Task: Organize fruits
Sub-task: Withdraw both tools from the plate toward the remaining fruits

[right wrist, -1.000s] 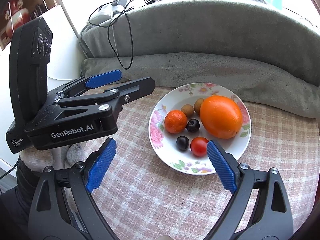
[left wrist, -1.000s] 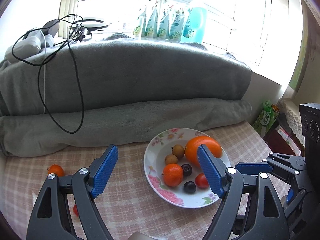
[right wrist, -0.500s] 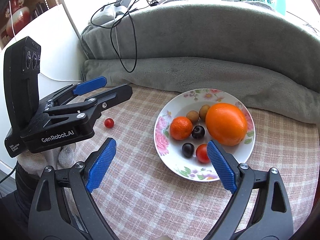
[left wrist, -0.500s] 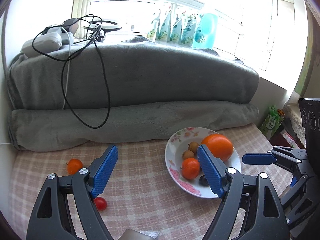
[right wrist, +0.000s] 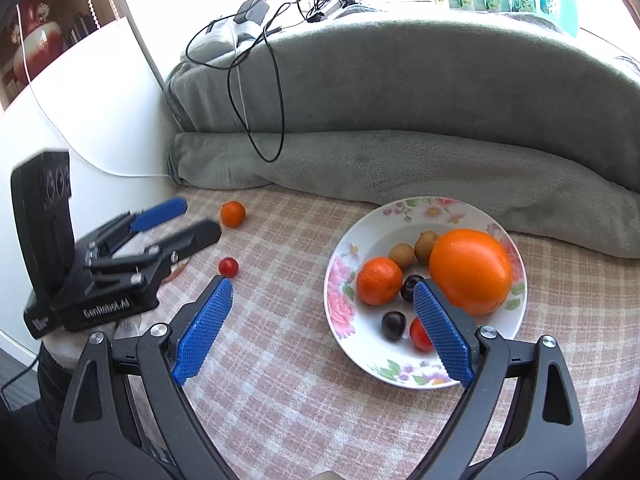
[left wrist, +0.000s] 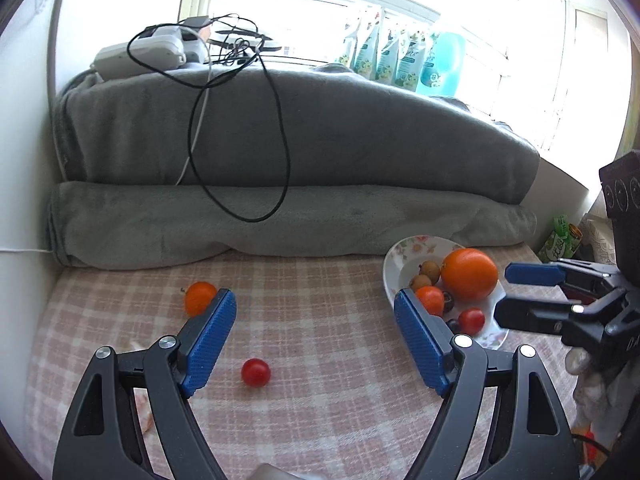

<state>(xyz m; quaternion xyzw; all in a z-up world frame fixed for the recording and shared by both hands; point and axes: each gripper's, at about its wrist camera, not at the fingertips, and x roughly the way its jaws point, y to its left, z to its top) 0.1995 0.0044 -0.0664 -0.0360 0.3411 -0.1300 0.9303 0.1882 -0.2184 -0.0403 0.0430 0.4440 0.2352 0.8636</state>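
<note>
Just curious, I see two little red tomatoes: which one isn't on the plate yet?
The cherry tomato lying alone on the checked cloth, near the left gripper; the other cherry tomato sits on the floral plate.

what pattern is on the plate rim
Pink and yellow flowers with green leaves on the white plate, clearest in the right wrist view.

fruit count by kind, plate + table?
Large orange: 1, on the floral white plate
Small orange tangerines: 2, one on the plate, one loose on the checked cloth
Red cherry tomatoes: 2, one on the plate, one loose
Dark purple round fruits: 2, both on the plate
Brown round longans: 2, both on the plate
Total: 9 (7 on the plate, 2 loose)
</note>
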